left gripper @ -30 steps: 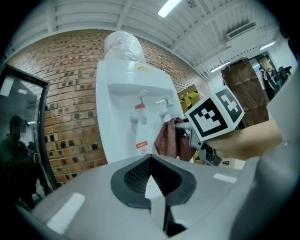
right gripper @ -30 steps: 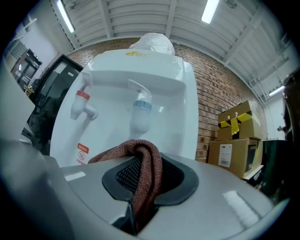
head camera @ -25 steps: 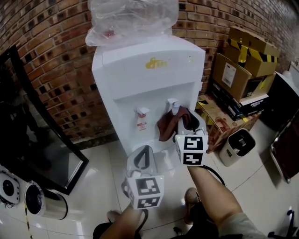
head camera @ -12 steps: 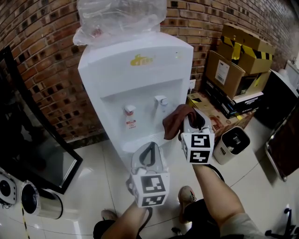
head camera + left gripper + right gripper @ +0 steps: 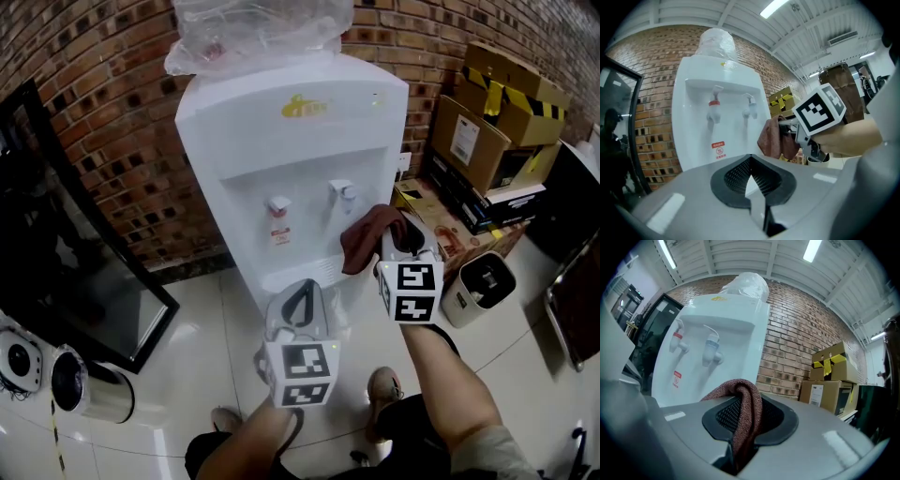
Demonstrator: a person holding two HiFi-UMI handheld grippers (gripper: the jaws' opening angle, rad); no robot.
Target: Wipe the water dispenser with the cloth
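**Cloth clamped beside the dispenser's taps**

Head view: glossy pale floor tiles (image 5: 178, 375) and a brick wall (image 5: 103, 122). The white water dispenser (image 5: 309, 159) stands against the wall. Cardboard boxes (image 5: 487, 141) are stacked to its right and there's a dark glass panel (image 5: 66, 272) on its left. The right gripper (image 5: 394, 225) carries the reddish-brown cloth (image 5: 364, 242) just below the right-hand tap (image 5: 343, 195); whether it touches, I can't tell.

Left gripper view: the left gripper (image 5: 749, 160) has its jaws closed tip to tip with nothing between them.

Right gripper view: the jaws are pinched on the cloth, which is folded over them and hangs down.

Glossy white floor (image 5: 187, 328) under water dispenser (image 5: 300, 141), cardboard boxes (image 5: 487, 141), small white container (image 5: 478, 286).
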